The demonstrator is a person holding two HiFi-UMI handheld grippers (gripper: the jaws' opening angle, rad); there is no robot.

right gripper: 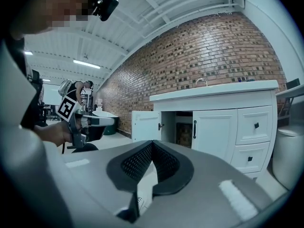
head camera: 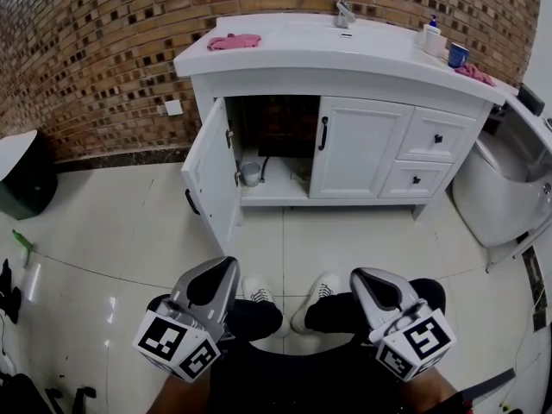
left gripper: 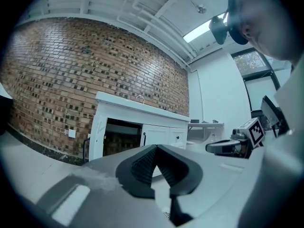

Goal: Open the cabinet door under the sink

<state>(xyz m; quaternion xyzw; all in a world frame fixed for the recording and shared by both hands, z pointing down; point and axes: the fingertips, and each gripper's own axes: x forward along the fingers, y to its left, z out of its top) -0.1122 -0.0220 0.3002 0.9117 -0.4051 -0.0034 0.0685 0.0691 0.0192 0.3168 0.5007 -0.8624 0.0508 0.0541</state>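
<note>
- The cabinet door (head camera: 211, 169) under the sink (head camera: 341, 31) stands swung wide at the left end of the cabinet (head camera: 285, 83). Its free edge points out over the floor (head camera: 362, 240). The dark inside shows, with a small grey container (head camera: 250, 173) in it.
- The left claw (head camera: 226, 267) and the right claw (head camera: 362, 276) hang well in front of the cabinet, near the person's shoes (head camera: 259, 290). Each has its tips pressed together, with nothing between them.
- On this showing, the opening looks done for that door. The 2nd door (head camera: 358, 145), just right of the gap, is closed.
- If that 1 is wanted too, part the jaws first and come to its dark handle (head camera: 323, 133) level. Close across the bar, then pull along the hinge arc rather than straight back.
- Stepping in right of the open door avoids knocking it.
</note>
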